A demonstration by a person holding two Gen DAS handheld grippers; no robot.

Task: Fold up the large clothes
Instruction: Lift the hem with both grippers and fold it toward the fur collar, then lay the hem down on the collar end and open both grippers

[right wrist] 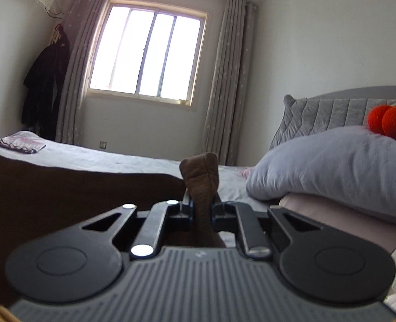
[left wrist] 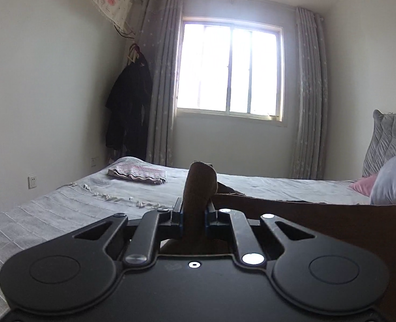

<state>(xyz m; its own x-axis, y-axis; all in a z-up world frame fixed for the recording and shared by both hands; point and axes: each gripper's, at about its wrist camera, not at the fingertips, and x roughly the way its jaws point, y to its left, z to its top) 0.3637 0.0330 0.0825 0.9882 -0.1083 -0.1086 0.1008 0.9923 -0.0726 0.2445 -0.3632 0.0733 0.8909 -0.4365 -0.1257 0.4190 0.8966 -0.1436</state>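
We find the left gripper clamped on a bunched corner of the large brown fabric garment, which is lifted above the grey-covered bed. The right gripper likewise pinches another corner of it. A folded pink patterned cloth lies apart, near the window.

Bed with grey cover carries brown garment, folded cloth, grey pillow, pink pillow.

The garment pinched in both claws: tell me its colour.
Plain brown, no pattern. The brown garment shows best in the right wrist view, bunched between the fingers.
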